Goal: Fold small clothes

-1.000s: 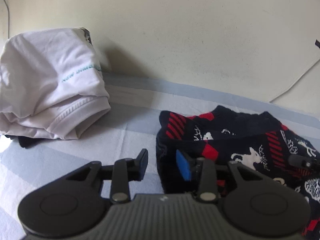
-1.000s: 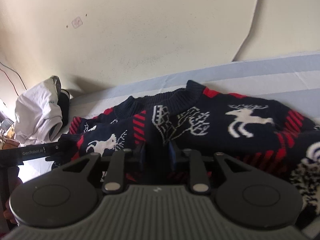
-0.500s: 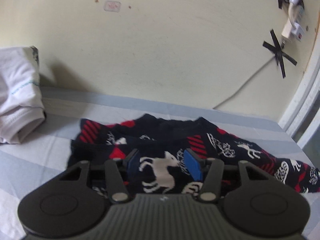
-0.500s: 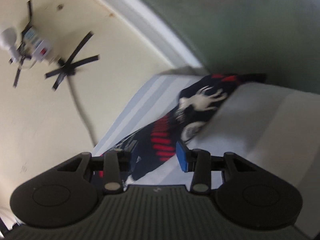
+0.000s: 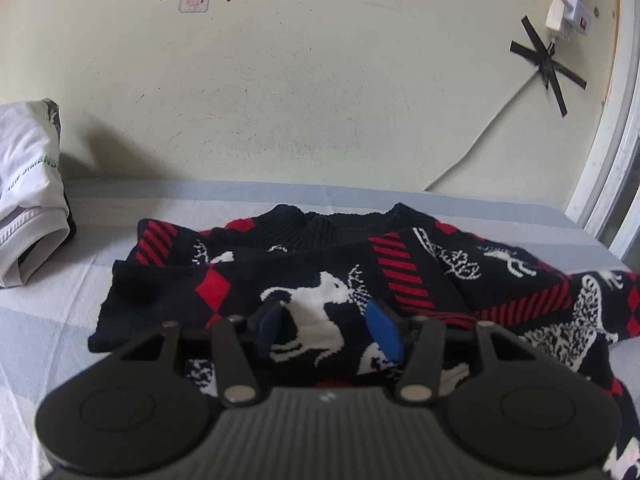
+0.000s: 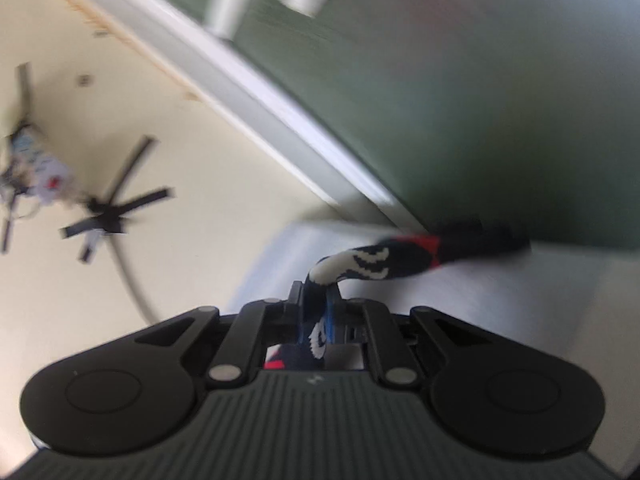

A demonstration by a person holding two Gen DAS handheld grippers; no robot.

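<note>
A small navy sweater with red bands and white reindeer lies on the striped blue-and-white sheet, its left sleeve folded across the front. My left gripper is open and hovers just above the sweater's middle, holding nothing. My right gripper is shut on the sweater's other sleeve, which stretches away from the pads toward the dark cuff at the bed's far edge. The right wrist view is blurred.
A folded white garment sits at the left against the cream wall. A white cable taped with black crosses runs down the wall. A white door frame and green door stand at the bed's right end.
My right gripper swung to the sweater's right sleeve and closed on it. My left gripper moved from the sweater's left edge to above its middle, jaws opening wider.
</note>
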